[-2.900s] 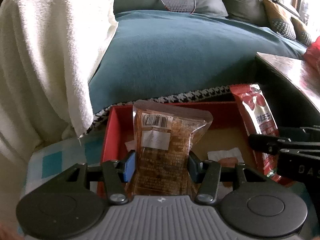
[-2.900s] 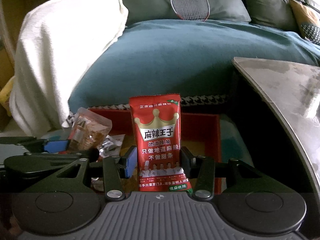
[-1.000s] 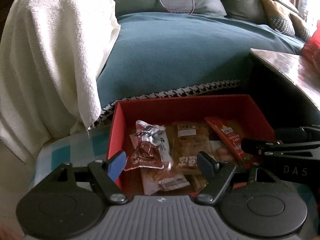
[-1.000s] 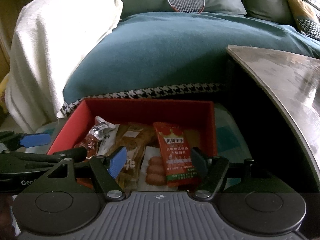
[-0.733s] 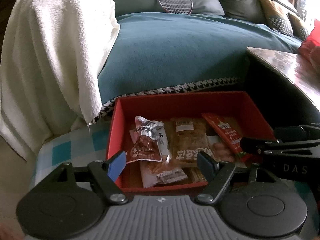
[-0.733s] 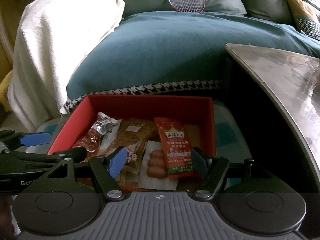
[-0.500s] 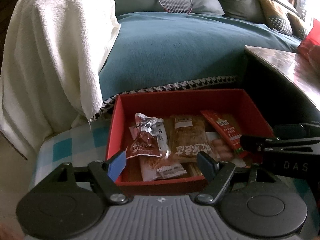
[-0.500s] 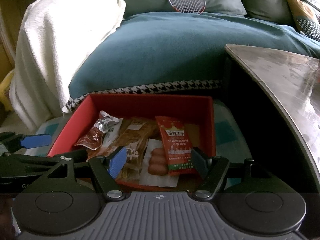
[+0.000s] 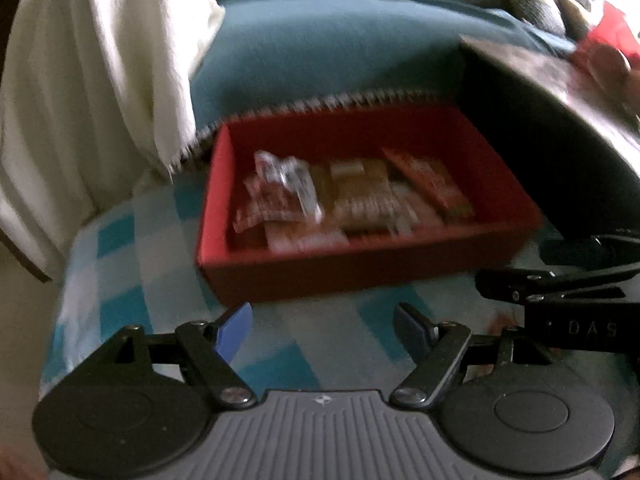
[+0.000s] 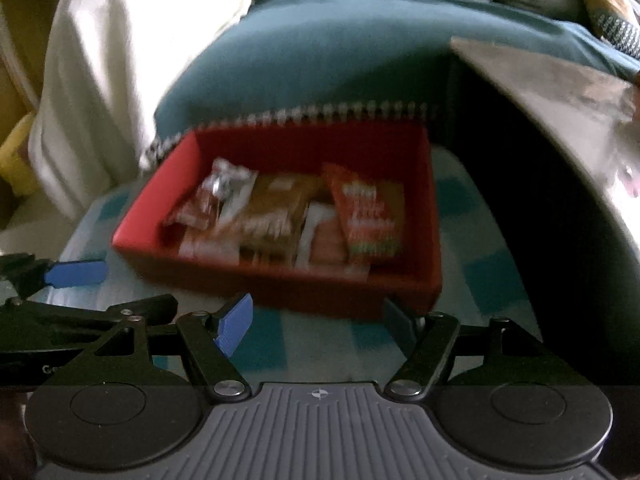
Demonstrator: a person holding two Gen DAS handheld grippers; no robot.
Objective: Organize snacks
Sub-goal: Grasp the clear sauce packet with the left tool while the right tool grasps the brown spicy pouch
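Both views are motion-blurred. The red box (image 9: 360, 268) sits on a blue-checked cloth (image 9: 120, 264), against the edge of a teal sofa (image 9: 340, 60), with a dark counter (image 10: 560, 76) to its right. The snacks lie flat inside the box: a clear crinkled packet (image 10: 218, 196) at the left, a brown packet (image 10: 276, 208) in the middle, a red packet (image 10: 368, 220) at the right, pale wrappers beneath.

The left gripper (image 9: 324, 330) has its jaws apart, nothing between them. The right gripper (image 10: 316, 322) is likewise apart and empty. Both hover over the cloth on the near side of the box, clear of its front wall.

Judgement: the box holds every snack in view — no loose packet shows on the cloth, so the step in hand appears to be drawing clear or seeking further items. To do it well, keep the jaws above the front wall so the box is not nudged, and steady the hands before any new grasp — the blur hides fine detail.
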